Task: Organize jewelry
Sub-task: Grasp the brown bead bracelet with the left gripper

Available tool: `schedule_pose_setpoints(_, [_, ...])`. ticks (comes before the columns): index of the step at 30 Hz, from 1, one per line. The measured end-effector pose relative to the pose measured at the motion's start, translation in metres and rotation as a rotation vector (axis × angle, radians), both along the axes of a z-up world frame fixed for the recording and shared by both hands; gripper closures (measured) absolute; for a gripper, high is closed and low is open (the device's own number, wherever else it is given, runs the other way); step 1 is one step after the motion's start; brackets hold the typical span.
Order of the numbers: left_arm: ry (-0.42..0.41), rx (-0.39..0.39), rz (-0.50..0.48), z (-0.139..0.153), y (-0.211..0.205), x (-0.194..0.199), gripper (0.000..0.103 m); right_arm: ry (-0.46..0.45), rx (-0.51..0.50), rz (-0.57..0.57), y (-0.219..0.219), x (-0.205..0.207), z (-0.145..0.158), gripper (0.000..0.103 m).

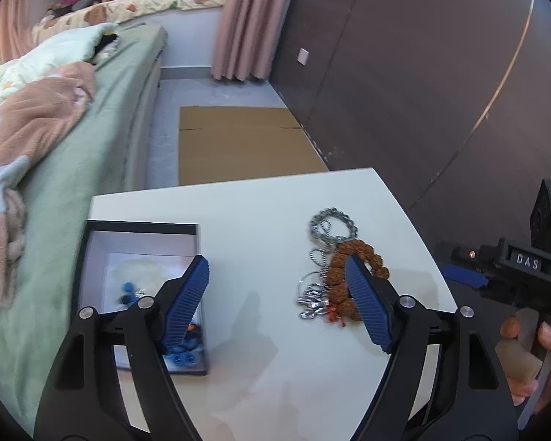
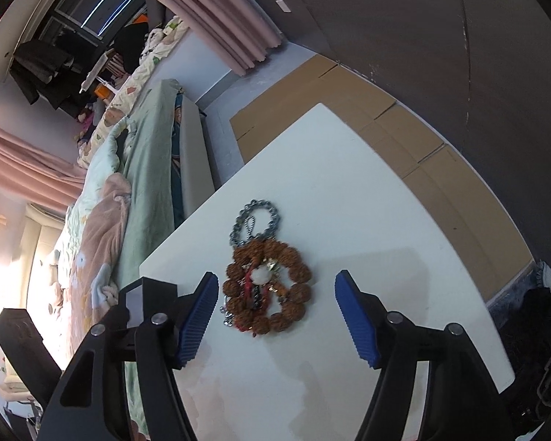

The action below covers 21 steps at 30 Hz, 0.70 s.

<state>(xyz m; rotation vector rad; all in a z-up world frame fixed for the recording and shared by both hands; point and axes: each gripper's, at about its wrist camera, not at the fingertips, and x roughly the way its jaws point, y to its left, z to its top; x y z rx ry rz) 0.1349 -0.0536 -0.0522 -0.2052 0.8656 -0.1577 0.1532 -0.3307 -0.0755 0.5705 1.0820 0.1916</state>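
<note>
Jaws of both the left gripper (image 1: 277,303) and right gripper (image 2: 277,318) gape wide, empty; the left's fingers partly hide the box (image 1: 143,228) and brown bead bracelet (image 1: 343,257).

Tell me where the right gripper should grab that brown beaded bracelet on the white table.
Probably the near arc of the brown beaded bracelet, coming straight down with the open right gripper straddling the bead strand. It lies flat as a ring, and that side is farthest from the silver chain tangled at its far edge.
</note>
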Motion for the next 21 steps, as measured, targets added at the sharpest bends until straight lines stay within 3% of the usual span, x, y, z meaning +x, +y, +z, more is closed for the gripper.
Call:
schedule_pose_setpoints(7, [0.061,0.001,-0.057,-0.025,-0.030,0.021,0.037,0.019,-0.010,-0.022,-0.006,0.010,-0.006,0.037])
schedule_pose_setpoints(13, [0.115,0.013,-0.090,-0.050,-0.055,0.038,0.040,0.013,-0.020,-0.038,-0.007,0.015,-0.002,0.031])
schedule_pose_setpoints(21, [0.169,-0.022,-0.082,-0.071,-0.058,0.052,0.051,0.022,-0.048,-0.026,-0.005,0.022,-0.001,0.030])
